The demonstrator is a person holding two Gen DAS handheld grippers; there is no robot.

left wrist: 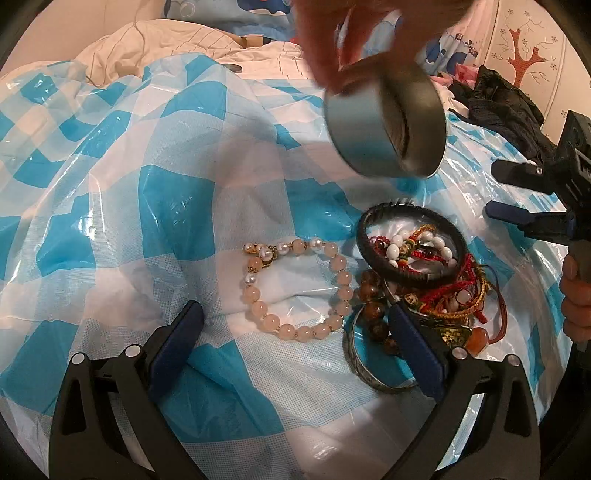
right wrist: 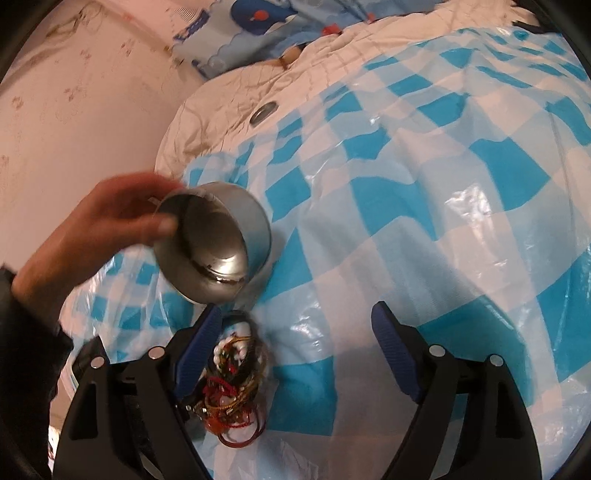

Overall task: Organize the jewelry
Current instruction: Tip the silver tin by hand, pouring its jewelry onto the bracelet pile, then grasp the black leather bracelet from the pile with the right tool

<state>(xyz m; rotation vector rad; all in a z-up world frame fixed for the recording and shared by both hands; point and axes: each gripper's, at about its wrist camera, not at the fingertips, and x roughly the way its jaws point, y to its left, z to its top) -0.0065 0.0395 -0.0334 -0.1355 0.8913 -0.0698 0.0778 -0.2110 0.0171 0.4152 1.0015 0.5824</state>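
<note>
A pile of jewelry lies on a blue-and-white checked plastic sheet (left wrist: 147,206). A pink bead bracelet (left wrist: 295,288) lies apart at the left of the pile. A black bangle (left wrist: 410,243) rests on white-bead and red-cord bracelets (left wrist: 447,291); brown beads (left wrist: 373,310) and a silver bangle (left wrist: 354,354) lie beside them. A bare hand (right wrist: 99,225) holds a tilted, empty steel tin (left wrist: 388,125) above the pile. My left gripper (left wrist: 295,332) is open over the pink bracelet. My right gripper (right wrist: 299,354) is open, with the pile (right wrist: 236,380) by its left finger.
A rumpled white duvet (left wrist: 177,40) and blue patterned bedding (right wrist: 258,26) lie beyond the sheet. Dark clothes (left wrist: 506,110) are heaped at the far right. A small metal lid (right wrist: 263,110) sits on the duvet. A pale wall (right wrist: 74,110) stands on the left.
</note>
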